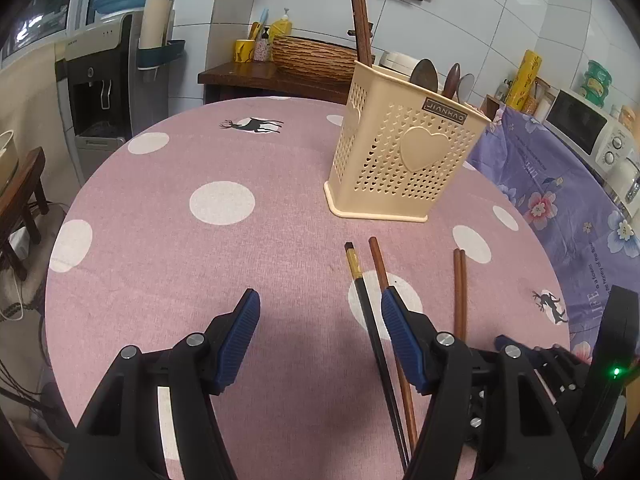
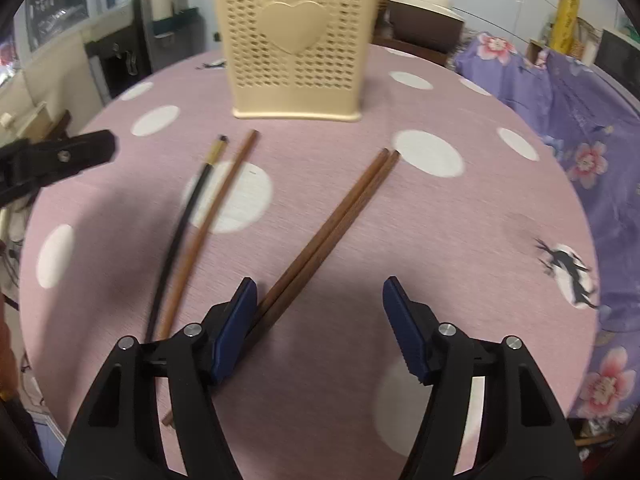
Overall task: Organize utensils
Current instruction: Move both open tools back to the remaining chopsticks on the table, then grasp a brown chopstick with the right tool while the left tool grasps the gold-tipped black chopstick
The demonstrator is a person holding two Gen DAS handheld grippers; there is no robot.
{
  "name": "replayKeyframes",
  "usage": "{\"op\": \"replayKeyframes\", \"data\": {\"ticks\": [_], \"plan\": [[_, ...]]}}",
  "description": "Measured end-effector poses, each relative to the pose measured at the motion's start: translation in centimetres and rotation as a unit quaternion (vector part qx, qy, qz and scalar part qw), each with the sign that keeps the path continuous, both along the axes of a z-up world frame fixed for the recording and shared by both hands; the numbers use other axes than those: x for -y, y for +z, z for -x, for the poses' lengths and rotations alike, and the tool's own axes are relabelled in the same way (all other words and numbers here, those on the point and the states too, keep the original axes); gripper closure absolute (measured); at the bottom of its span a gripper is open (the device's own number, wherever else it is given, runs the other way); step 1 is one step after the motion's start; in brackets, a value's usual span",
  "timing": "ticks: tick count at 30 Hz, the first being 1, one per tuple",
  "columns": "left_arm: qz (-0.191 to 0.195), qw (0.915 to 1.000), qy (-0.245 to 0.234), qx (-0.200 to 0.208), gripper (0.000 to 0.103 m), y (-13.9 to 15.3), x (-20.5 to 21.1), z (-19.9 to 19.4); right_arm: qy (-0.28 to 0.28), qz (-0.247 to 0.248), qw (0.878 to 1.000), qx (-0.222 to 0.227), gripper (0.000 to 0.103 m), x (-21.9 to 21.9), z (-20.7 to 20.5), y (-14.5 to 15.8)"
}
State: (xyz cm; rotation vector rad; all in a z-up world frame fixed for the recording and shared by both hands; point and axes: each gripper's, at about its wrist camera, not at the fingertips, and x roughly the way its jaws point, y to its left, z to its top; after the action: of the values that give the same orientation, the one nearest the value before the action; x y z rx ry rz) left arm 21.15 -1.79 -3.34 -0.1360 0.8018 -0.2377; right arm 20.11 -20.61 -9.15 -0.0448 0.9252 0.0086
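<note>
While a round table (image 1: 168, 264) under a pink cloth with white dots and small deer prints carries everything, a cream perforated utensil holder (image 1: 400, 152) stands upright toward its far edge, a raised heart on its front wall. Out of the holder's top rise two dark brown chopsticks (image 1: 360, 28) at its left end and the rounded ends of several wooden spoons (image 1: 424, 76) at its right end.

Nearer the front edge of the table, two groups of chopsticks lie flat on the cloth. One is a pair of brown chopsticks (image 2: 332, 220) lying side by side and touching, running diagonally in the right wrist view. Just to their left lie a single brown chopstick (image 2: 208, 224) and a black chopstick with a gold band (image 2: 188, 208), close together and crossing a white dot.

Above the near part of the table, the left gripper (image 1: 320, 332) has its blue-padded fingers apart with nothing clamped; its right finger (image 1: 400, 336) overlaps the black and single brown chopsticks in its own view, and contact cannot be told. The right gripper (image 2: 320, 320) also stands with its fingers spread and empty; its left finger (image 2: 236, 328) sits over the near end of the brown pair.
</note>
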Motion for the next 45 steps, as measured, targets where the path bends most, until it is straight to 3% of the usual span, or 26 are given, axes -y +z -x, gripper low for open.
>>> {"op": "replayKeyframes", "data": {"ticks": [4, 7, 14, 20, 25, 27, 33, 37, 45], "plan": [[0.001, 1.0, -0.001, 0.001, 0.038, -0.2, -0.1, 0.7, -0.043, 0.004, 0.999, -0.001, 0.038, 3.9, 1.2, 0.5], [0.006, 0.9999, -0.007, -0.005, 0.038, -0.6, 0.2, 0.8, -0.067, -0.041, 0.997, 0.008, 0.038, 6.6, 2.1, 1.2], [0.001, 0.9997, -0.019, -0.015, 0.038, -1.5, 1.4, 1.1, -0.09, -0.062, 0.994, 0.013, 0.038, 8.1, 1.9, 1.0], [0.002, 0.9997, -0.015, -0.019, 0.038, -1.7, 1.3, 1.2, -0.005, -0.061, 0.998, 0.023, 0.038, 5.6, 1.2, 1.5], [0.001, 0.9997, -0.013, -0.02, 0.038, -1.9, 1.2, 1.2, 0.014, -0.071, 0.997, 0.019, 0.043, 5.0, 0.4, 1.9], [0.004, 0.9996, -0.012, -0.025, 0.038, -2.0, 1.1, 1.1, 0.059, -0.074, 0.995, 0.007, 0.044, 3.3, 0.1, 2.0], [0.003, 0.9996, -0.009, -0.025, 0.038, -2.0, 0.7, 1.3, 0.136, -0.037, 0.989, -0.041, 0.068, -0.9, -1.7, 0.7], [0.004, 0.9997, -0.001, -0.026, 0.038, -2.0, 0.2, 1.2, 0.163, -0.008, 0.985, -0.052, 0.073, -2.8, -2.9, 0.4], [0.01, 0.9995, 0.006, -0.031, 0.038, -2.1, -0.4, 1.0, 0.175, -0.007, 0.982, -0.074, 0.09, -4.8, -5.6, 0.5]]}}
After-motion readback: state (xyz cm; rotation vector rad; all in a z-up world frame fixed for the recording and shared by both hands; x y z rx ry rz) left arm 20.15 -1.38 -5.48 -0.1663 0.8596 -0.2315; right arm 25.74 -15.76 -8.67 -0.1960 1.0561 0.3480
